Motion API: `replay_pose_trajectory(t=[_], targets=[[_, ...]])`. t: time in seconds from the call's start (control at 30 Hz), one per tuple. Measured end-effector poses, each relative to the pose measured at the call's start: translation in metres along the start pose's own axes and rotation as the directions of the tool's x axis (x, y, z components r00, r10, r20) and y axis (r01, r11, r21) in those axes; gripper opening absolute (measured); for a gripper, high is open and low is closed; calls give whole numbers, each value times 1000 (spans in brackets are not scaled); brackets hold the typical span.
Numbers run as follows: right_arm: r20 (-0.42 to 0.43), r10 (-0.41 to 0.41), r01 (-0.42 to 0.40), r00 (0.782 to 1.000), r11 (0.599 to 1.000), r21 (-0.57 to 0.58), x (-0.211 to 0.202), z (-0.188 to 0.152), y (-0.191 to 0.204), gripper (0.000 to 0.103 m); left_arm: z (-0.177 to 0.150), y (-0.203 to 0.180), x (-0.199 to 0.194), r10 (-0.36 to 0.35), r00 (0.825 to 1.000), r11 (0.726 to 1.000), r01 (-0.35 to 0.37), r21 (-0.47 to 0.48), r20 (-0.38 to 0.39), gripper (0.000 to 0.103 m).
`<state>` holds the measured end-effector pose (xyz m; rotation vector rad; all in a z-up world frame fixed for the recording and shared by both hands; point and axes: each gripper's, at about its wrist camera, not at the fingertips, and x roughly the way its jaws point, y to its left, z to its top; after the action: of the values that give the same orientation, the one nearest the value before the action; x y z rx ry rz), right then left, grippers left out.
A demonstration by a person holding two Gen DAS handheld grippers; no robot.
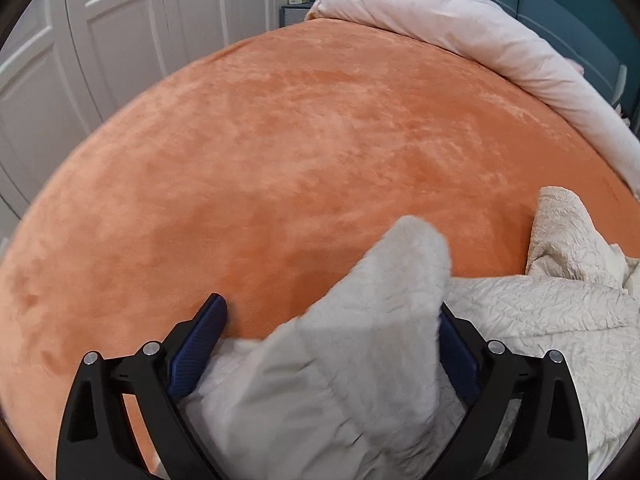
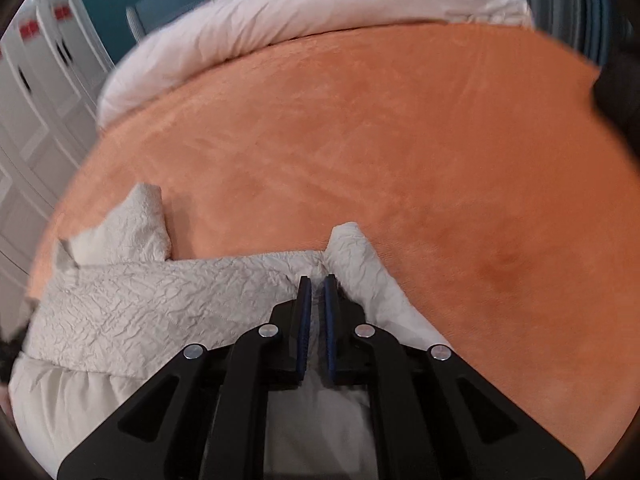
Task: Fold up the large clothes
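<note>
The cream jacket (image 2: 132, 304) was lying in a crumpled heap on the orange blanket (image 1: 280, 152) covering the bed, down at the near edge, closest to both cameras. It had that crinkly quilted texture on the outside and a smoother, fluffier lining showing where it flopped over.

Left gripper (image 1: 332, 320) was spread really wide, blue pads far apart. A fold of the jacket, lining side up, was humped up between the fingers and brushing the right-hand pad, but nothing was squeezing it. The other pad sat just over the bare blanket.

Right gripper (image 2: 314, 292) was almost pressed together, just a slim gap between the pads. Its tips were right at a bunched ridge of the jacket, near a corner that stuck up. Honestly couldn't tell for sure if fabric was actually pinched in there or just sitting behind it.

At the far edge of the bed, a rolled pale duvet (image 1: 460, 28) lay along the teal headboard (image 1: 560, 4). White wardrobe doors (image 1: 80, 40) ran down the left side.
</note>
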<state>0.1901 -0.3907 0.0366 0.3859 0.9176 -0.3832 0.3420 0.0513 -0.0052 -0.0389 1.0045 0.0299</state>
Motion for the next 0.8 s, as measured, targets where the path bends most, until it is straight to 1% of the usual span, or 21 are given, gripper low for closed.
replay_pose_trajectory(t=[0.03, 0.07, 0.17, 0.2, 0.23, 0.27, 0.37, 0.4, 0.47, 0.5, 0.6, 0.67, 0.77, 0.8], targets=[[11, -2, 2, 1000, 1000, -13, -12, 0, 8, 11, 0, 4, -13, 9, 1000, 1000, -9, 1, 16, 95], [36, 22, -21, 999, 999, -46, -34, -1, 22, 11, -4, 10, -33, 0, 999, 1000, -1, 10, 41, 94], [75, 76, -64, 994, 988, -143, -76, -9, 62, 11, -16, 20, -74, -1, 997, 999, -2, 32, 80, 94], [71, 102, -87, 992, 976, -198, -89, -17, 88, 11, -23, 25, -90, -8, 996, 999, 4, 35, 87, 94], [61, 122, -105, 991, 968, -226, -94, -20, 102, 11, -29, 28, -100, 0, 996, 999, -3, 34, 87, 94], [39, 152, -136, 988, 955, -264, -98, -29, 126, 11, -34, 30, -110, 11, 996, 999, -14, 34, 86, 94], [-8, 181, -174, 983, 931, -320, -93, -46, 168, 11, -55, 38, -130, 11, 998, 999, -14, 39, 67, 94], [-38, 175, -178, 984, 922, -343, -82, -54, 185, 11, -64, 42, -135, 1, 999, 1000, -2, 28, 51, 94], [-97, 155, -179, 983, 915, -361, -62, -67, 203, 11, -75, 51, -137, -20, 1000, 1000, 20, 3, 19, 94], [-108, 117, -150, 987, 913, -379, -50, -76, 211, 11, -83, 59, -137, -29, 1000, 999, 29, -19, 2, 94], [-75, 69, -95, 995, 900, -426, -36, -91, 214, 11, -101, 78, -131, -71, 996, 995, 66, -78, -52, 94], [-76, 54, -82, 996, 895, -438, -32, -92, 217, 11, -112, 90, -126, -105, 991, 987, 93, -128, -86, 94], [-91, 42, -78, 995, 893, -443, -25, -90, 220, 11, -132, 103, -115, -170, 976, 969, 141, -204, -138, 94], [-95, 41, -79, 995, 893, -442, -22, -90, 220, 11, -139, 106, -110, -207, 966, 957, 167, -236, -154, 94]])
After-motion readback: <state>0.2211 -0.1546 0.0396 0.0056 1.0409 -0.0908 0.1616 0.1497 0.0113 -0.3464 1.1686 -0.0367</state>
